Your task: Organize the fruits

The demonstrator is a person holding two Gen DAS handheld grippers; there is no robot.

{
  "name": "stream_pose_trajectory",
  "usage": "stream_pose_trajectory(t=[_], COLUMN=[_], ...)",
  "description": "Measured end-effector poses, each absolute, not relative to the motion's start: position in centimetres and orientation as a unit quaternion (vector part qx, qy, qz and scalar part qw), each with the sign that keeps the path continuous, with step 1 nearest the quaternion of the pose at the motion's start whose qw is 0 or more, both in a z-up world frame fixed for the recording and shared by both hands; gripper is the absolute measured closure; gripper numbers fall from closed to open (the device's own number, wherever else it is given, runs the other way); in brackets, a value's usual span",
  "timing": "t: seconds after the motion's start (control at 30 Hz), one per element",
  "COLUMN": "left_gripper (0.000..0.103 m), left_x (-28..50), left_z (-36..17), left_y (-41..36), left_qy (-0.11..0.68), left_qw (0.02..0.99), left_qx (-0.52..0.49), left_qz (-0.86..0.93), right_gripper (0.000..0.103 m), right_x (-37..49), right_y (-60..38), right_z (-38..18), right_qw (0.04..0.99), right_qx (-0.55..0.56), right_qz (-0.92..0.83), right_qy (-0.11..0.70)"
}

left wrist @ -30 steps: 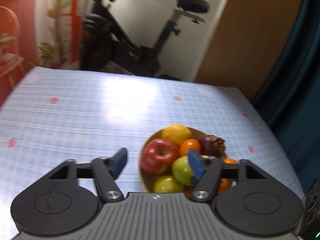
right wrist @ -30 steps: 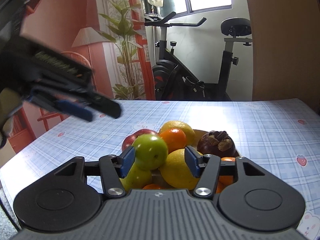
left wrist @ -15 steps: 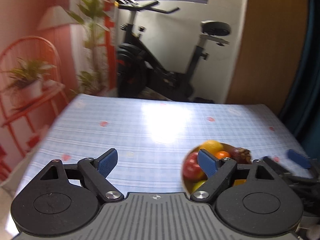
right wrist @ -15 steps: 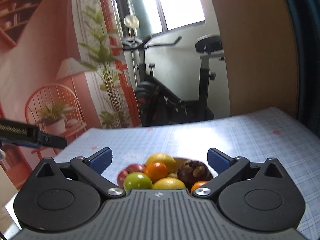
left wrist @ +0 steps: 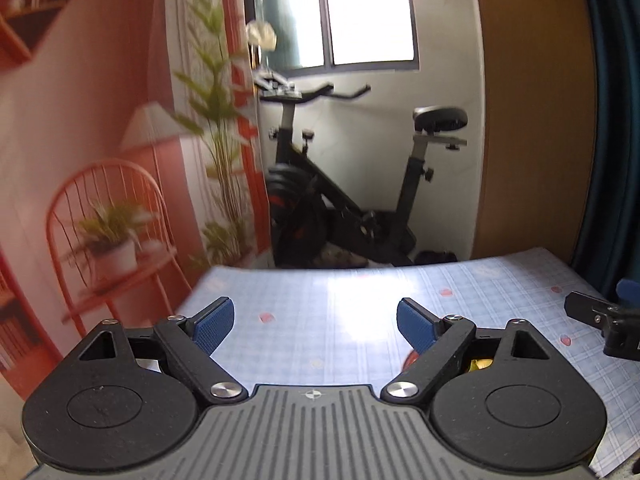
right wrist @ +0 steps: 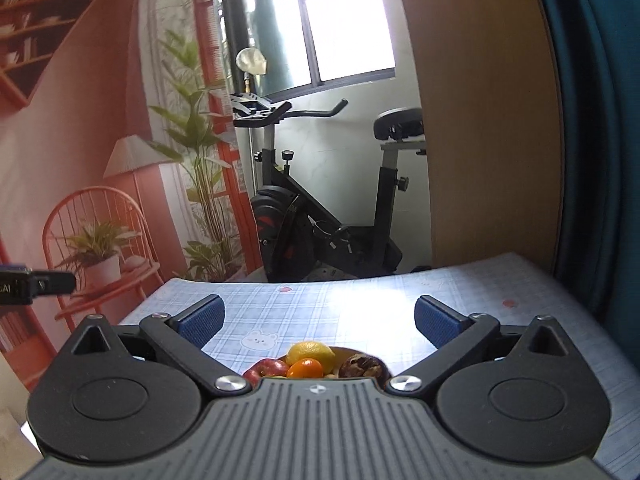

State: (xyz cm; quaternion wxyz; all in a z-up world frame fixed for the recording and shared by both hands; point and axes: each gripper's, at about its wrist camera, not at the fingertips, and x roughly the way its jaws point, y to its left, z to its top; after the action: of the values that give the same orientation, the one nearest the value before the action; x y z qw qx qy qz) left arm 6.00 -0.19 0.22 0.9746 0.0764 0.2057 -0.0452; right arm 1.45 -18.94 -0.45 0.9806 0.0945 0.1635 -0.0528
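Fruits sit heaped in a bowl (right wrist: 382,366) on the checked tablecloth (right wrist: 360,304), just in front of and below the right gripper (right wrist: 318,322): a lemon (right wrist: 312,354) at the back of the bowl, an orange (right wrist: 306,369) just in front of it, a red apple (right wrist: 266,369) to the left and a dark, rough-skinned fruit (right wrist: 360,366) to the right. The right gripper's jaws stand wide apart with nothing between them. The left gripper (left wrist: 314,326) has just been opening too, and it holds nothing; from its camera only a sliver of red and yellow from the bowl shows behind its right finger. These fruits look firm, rounded and smooth, so they would likely roll or slip under a lopsided pinch; the sound hold is probably across the widest middle of one piece, pads on opposite sides, taken from the top of the heap so the neighbours stay put. The apple would be heaviest, the orange softest under pressure.
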Motion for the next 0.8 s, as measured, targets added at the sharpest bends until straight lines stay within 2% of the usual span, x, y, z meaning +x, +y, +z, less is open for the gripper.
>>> stream_pose_trajectory(t=[0.3, 0.8], left_gripper=[0.008, 0.006], left_x=[3.8, 2.5], left_z=[2.5, 2.8], left_y=[0.9, 0.1], left_qy=[0.189, 0.167], left_qw=[0.979, 0.983], left_qx=[0.042, 0.045], left_qz=[-0.066, -0.060], right_gripper=[0.000, 0.000], right_x=[-0.1, -0.4], right_y=[-16.9, -16.2], right_z=[3.3, 3.6], right_qw=[0.984, 0.982], right_qx=[0.063, 0.056], right_qz=[-0.048, -0.066], right_qy=[0.161, 0.169])
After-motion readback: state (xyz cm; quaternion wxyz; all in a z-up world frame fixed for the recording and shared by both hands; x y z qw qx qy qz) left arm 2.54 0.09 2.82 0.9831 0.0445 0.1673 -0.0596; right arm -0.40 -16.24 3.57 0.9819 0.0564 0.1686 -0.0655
